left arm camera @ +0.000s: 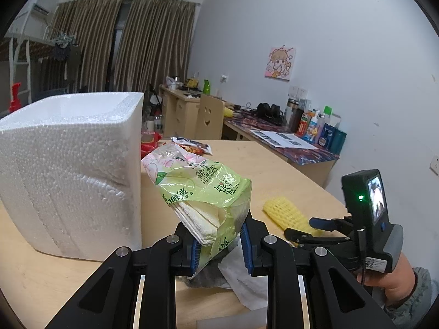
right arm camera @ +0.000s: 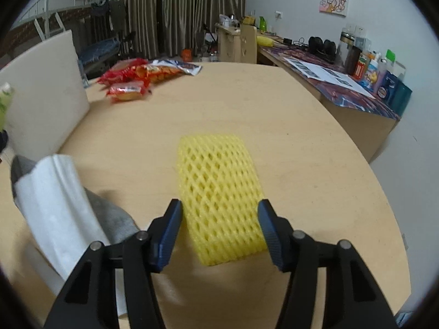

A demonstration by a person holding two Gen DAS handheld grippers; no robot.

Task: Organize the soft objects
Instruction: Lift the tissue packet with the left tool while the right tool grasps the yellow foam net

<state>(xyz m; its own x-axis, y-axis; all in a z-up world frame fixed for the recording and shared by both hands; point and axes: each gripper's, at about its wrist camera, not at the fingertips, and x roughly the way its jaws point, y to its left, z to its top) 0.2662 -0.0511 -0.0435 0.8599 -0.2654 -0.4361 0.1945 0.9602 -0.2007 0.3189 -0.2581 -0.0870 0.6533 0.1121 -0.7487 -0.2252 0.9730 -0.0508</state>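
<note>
While crinkly tissue pack (left arm camera: 203,192) gripped, yellow foam mesh (right arm camera: 219,200) flat.

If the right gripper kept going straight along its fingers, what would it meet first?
Probably the yellow foam net lying on the table; it sits between the right gripper fingers already, seemingly ungripped.

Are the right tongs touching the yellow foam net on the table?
Apart. In the right wrist view the right tongs straddle the yellow foam net, with bare table visible between each blue pad and the net's edges.
</note>
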